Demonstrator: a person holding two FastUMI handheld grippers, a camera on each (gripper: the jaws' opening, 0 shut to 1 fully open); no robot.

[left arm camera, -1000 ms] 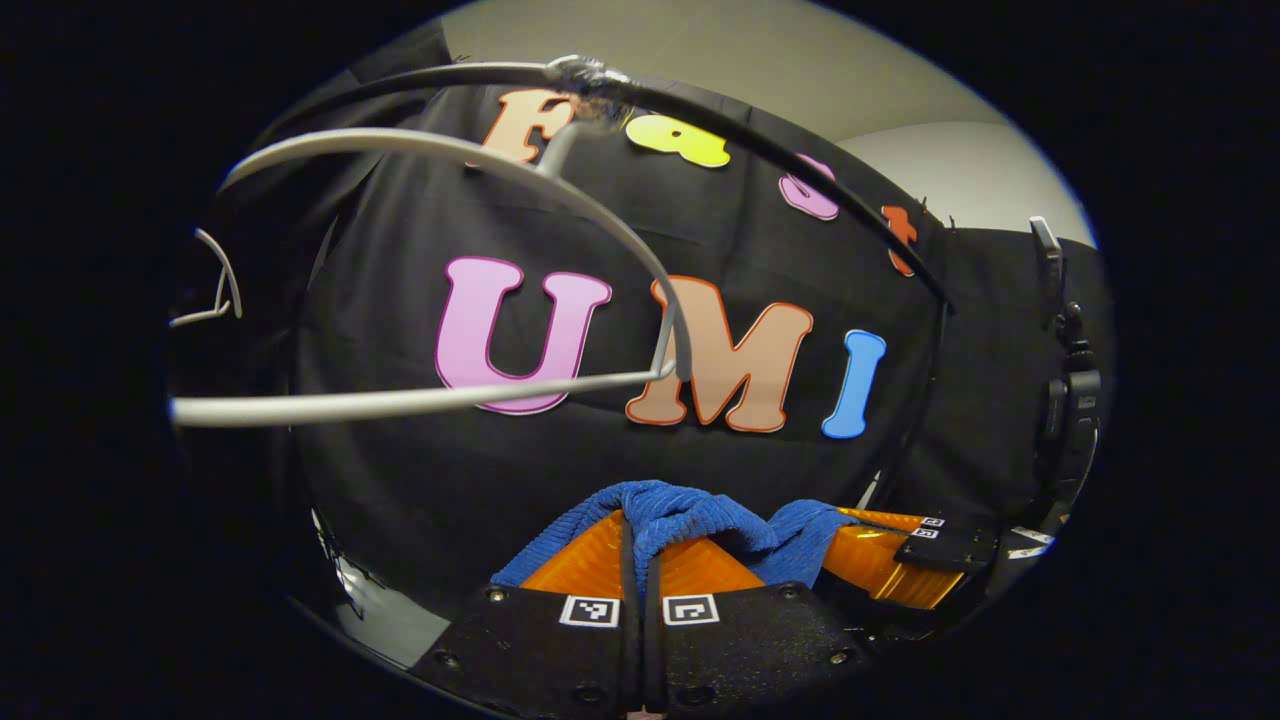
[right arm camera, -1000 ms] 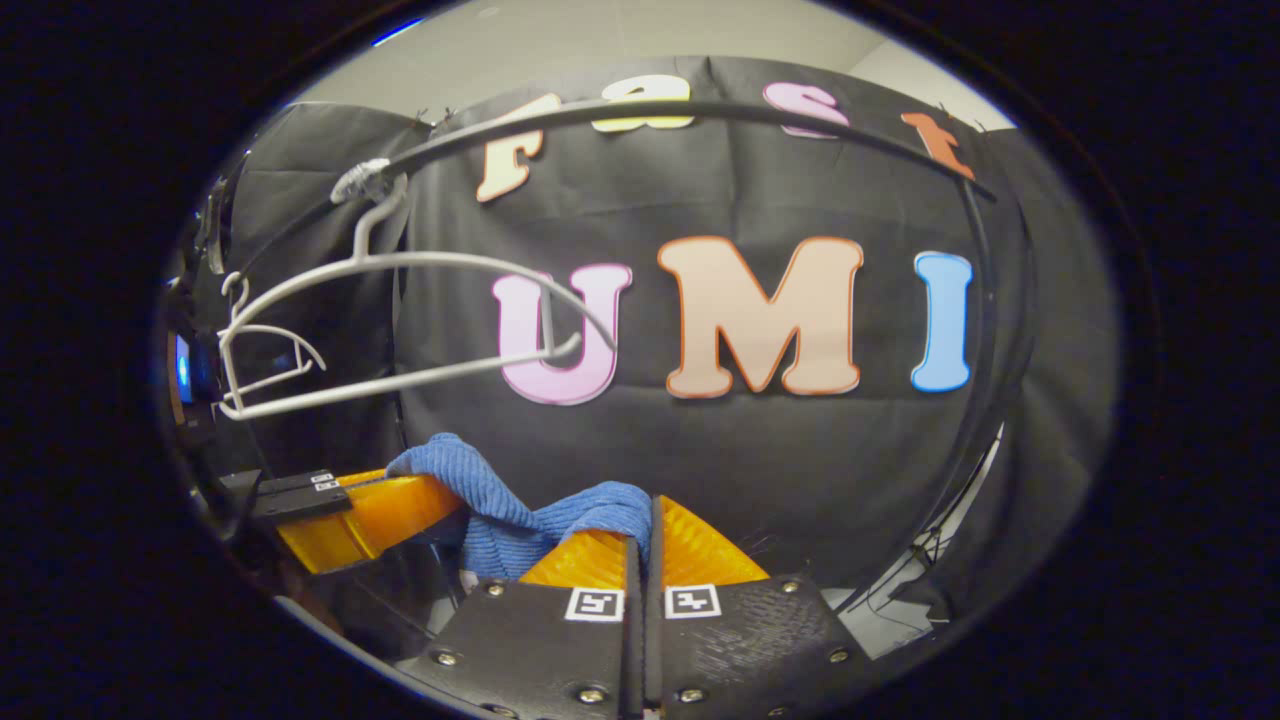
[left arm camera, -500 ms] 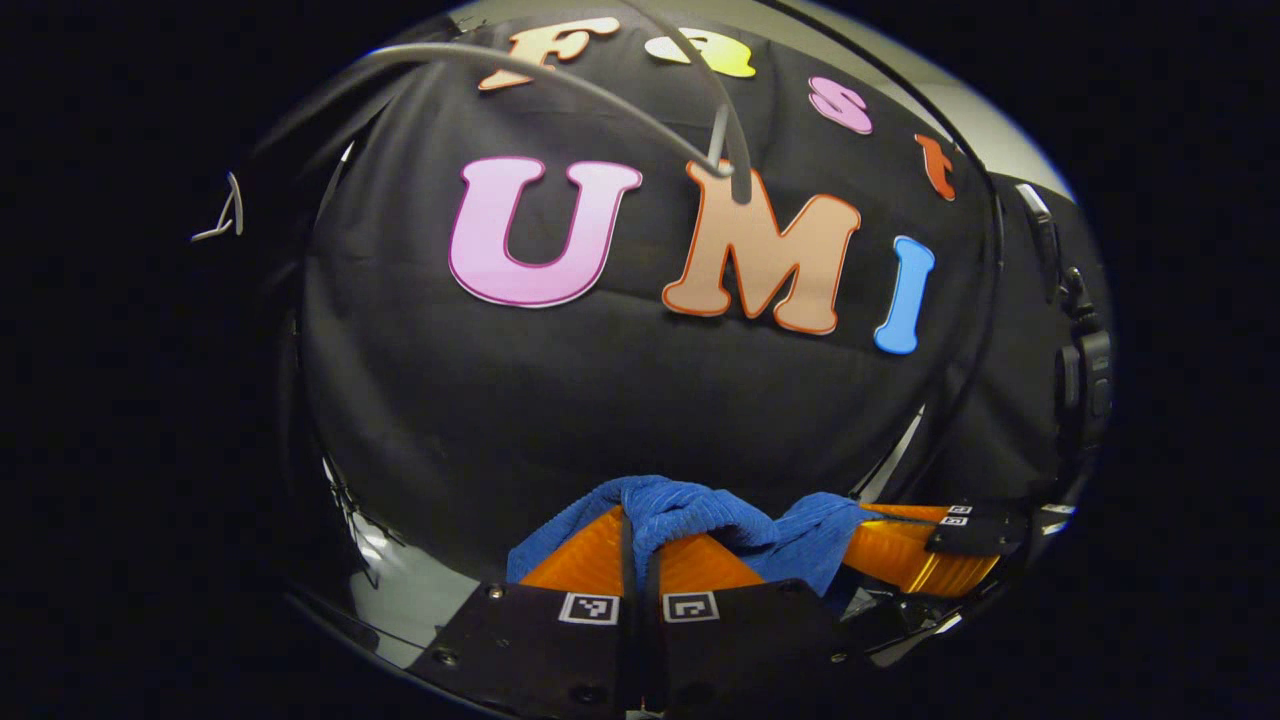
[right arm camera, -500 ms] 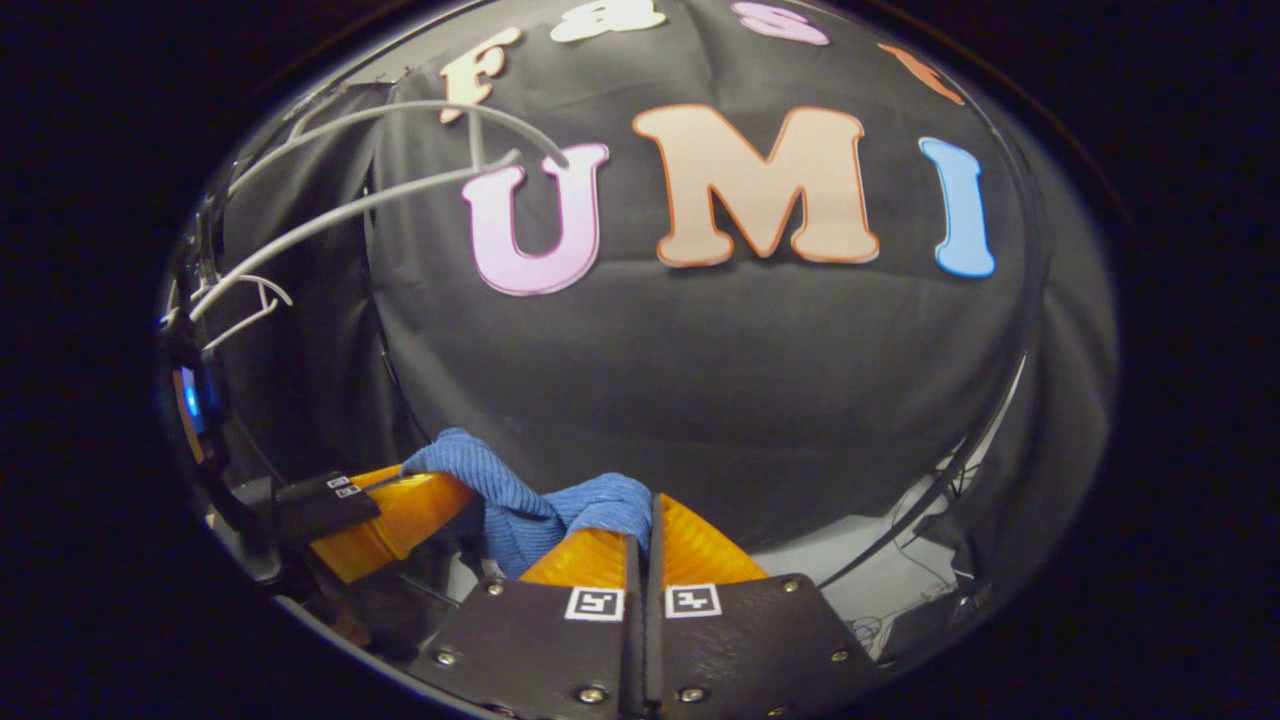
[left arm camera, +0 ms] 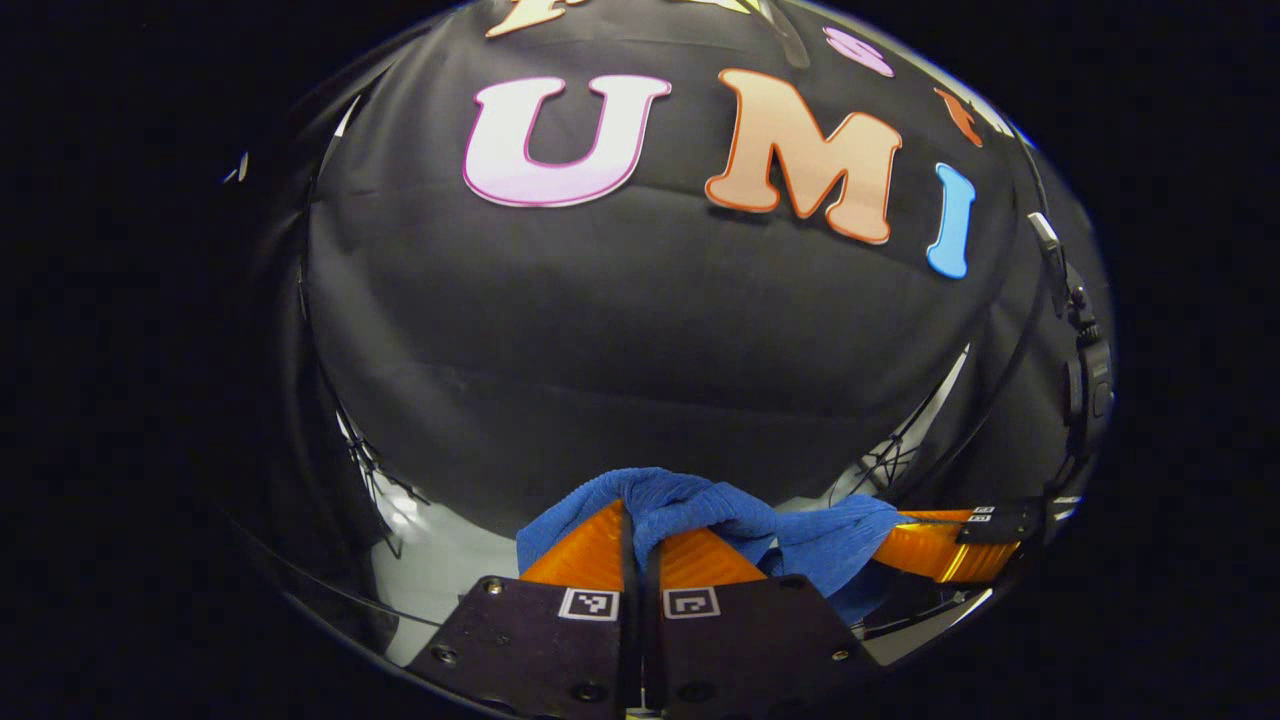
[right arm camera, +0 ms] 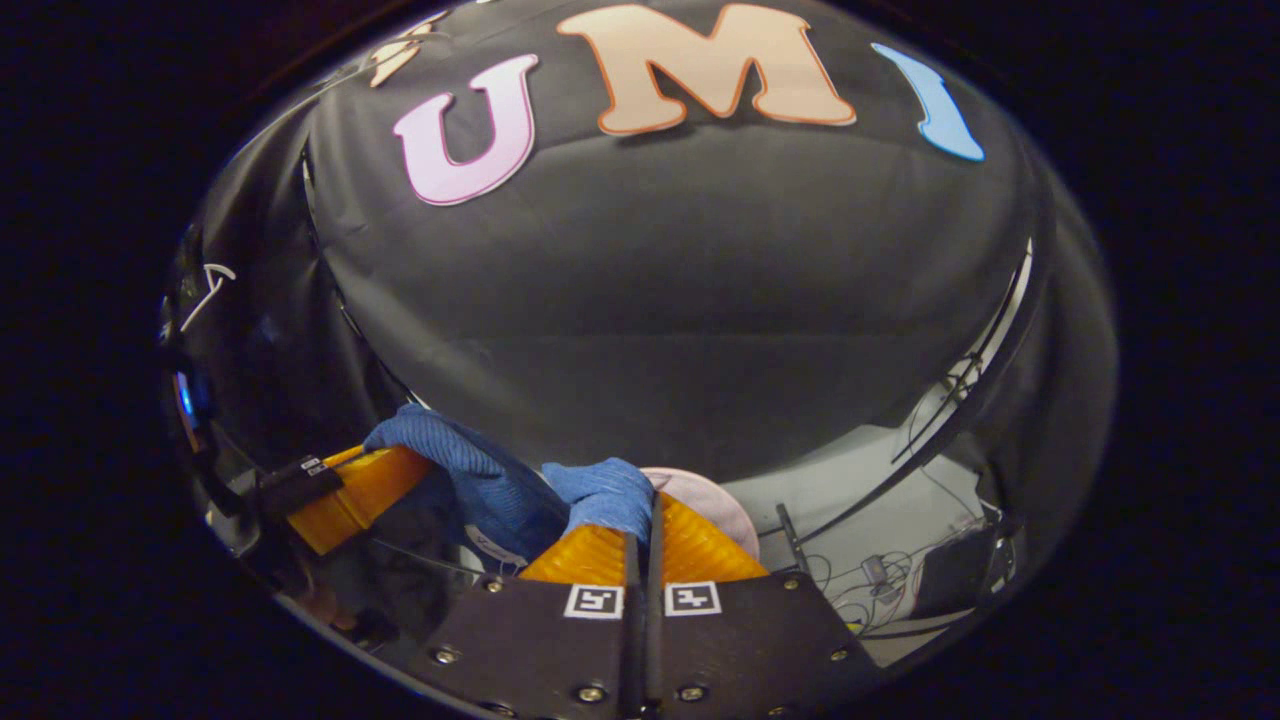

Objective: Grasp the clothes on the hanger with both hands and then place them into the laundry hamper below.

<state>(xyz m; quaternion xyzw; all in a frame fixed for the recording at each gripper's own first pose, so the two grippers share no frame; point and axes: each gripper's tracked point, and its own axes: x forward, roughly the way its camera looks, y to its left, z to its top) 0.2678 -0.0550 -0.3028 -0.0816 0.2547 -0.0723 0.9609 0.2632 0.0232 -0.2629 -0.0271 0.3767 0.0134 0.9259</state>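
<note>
In the left gripper view, the left gripper (left arm camera: 640, 515) sits at the bottom with its two fingers pressed together on a fold of the blue cloth (left arm camera: 700, 505), which bunches up over the fingertips and drapes off to the right. There the cloth runs to the right gripper (left arm camera: 905, 535), seen farther off at the lower right with cloth lying across its fingers.

In the right gripper view, the right gripper's (right arm camera: 640, 525) fingers are likewise closed tight on a bunch of the same blue cloth (right arm camera: 600, 495) at their tips. The cloth stretches away to the left, sagging between the two tools, up to the left gripper (right arm camera: 385, 470) at the lower left, so the garment hangs in the air held at both ends.

Just past the right gripper's fingertips a pale pink rounded shape (right arm camera: 705, 500) shows low down; it may be the rim of the hamper, but too little is visible to be sure. Beyond it lie a light floor (right arm camera: 880, 500) with cables (right arm camera: 880, 575), then the black cloth wall (right arm camera: 680, 300).
</note>
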